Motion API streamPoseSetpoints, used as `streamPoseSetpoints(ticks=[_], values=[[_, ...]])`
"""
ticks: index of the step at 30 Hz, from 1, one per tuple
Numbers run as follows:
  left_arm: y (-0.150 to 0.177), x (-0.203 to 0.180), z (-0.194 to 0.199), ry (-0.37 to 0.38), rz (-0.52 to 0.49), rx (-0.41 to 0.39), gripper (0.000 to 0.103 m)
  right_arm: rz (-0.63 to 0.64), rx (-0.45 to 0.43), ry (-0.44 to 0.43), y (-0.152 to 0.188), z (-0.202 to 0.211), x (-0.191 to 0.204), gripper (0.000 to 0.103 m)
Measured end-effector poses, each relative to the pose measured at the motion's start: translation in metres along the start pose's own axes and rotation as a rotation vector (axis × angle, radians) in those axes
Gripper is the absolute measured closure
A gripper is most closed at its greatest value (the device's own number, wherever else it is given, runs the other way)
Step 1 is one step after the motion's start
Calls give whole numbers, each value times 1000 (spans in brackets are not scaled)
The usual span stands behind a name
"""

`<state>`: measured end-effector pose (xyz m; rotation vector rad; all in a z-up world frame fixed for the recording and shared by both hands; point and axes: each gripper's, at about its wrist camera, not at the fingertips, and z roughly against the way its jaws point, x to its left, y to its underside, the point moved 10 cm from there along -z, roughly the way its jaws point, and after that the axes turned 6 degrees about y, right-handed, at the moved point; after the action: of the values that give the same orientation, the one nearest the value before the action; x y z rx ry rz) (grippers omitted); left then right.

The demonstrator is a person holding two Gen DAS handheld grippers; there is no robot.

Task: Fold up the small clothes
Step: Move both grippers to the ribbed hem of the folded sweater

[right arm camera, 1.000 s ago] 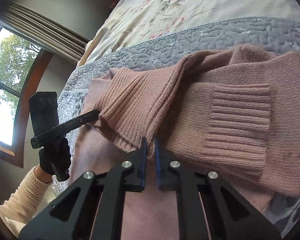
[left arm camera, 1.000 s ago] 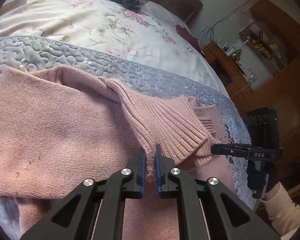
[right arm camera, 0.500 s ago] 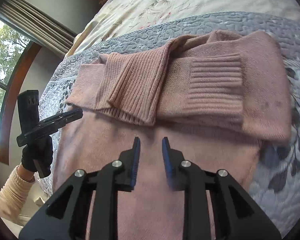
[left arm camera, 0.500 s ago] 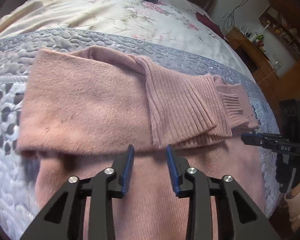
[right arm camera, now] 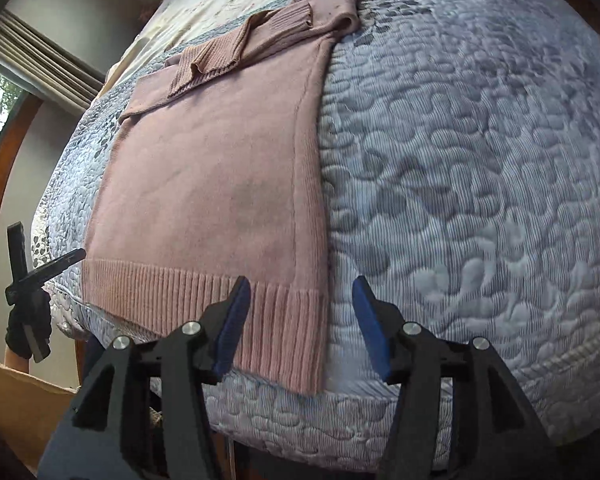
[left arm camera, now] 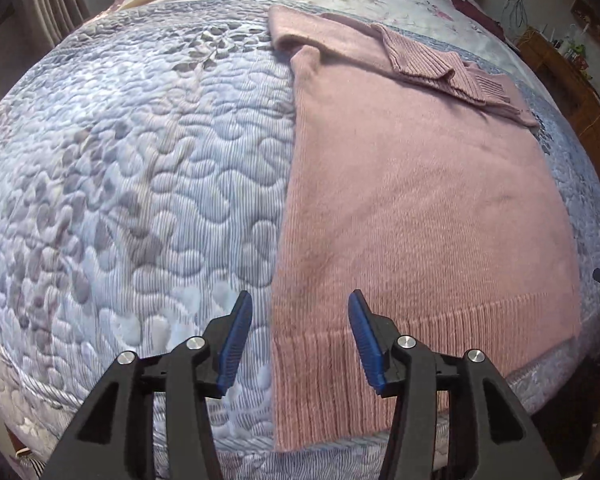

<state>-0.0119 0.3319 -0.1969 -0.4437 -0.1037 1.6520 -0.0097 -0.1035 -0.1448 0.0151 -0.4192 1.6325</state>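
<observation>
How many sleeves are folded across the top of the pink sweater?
2. One ribbed sleeve lies on top across the sweater's far end, the other sleeve beneath it, cuffs pointing opposite ways. Nothing seems hidden.

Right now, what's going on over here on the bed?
A person is folding a pink knit sweater on a grey quilted bedspread with two handheld grippers. Its sleeves are already folded across the far end. Both grippers are open and empty: the left gripper frames the hem's left corner, the right gripper the hem's right corner, seemingly set for the next fold.
</observation>
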Motion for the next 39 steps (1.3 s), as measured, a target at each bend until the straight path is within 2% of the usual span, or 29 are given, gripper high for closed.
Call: streamPoseSetpoints(ticks=[4,6,12,15,18,21,24,27,29,30,31,32,33,36,39], values=[[21,3,-2,22,48,17,52,-9,34,28,22,-14,-1,49],[26,8,-3,-11,45,19,52,-18,56,39,30,-20,-2,51],[44,16,3,38,97,23,50,-23,86,23,44,-31,4,49],[53,21,6,63,115,19,50,-10,83,31,44,-32,7,53],[59,23,6,76,124,26,48,-27,101,-34,47,-33,13,62],[69,17,6,84,91,37,47,-24,106,-33,50,-36,17,62],[73,7,6,157,110,45,47,-35,107,-43,50,-37,18,62],[72,8,3,166,132,38,47,-44,109,-52,49,-38,17,64],[68,9,1,180,167,23,54,-40,111,-44,49,-40,16,68],[67,14,2,184,189,18,59,-40,113,-37,50,-40,13,76],[68,21,4,183,207,20,72,-40,114,-36,50,-40,12,89],[68,25,6,186,221,19,86,-43,118,-58,50,-39,12,92],[68,25,9,219,231,14,94,-48,114,-79,50,-37,13,93],[72,26,22,234,215,-2,94,-32,105,-109,50,-29,16,94],[68,18,33,253,195,-19,94,-60,90,-198,44,-16,23,94]])
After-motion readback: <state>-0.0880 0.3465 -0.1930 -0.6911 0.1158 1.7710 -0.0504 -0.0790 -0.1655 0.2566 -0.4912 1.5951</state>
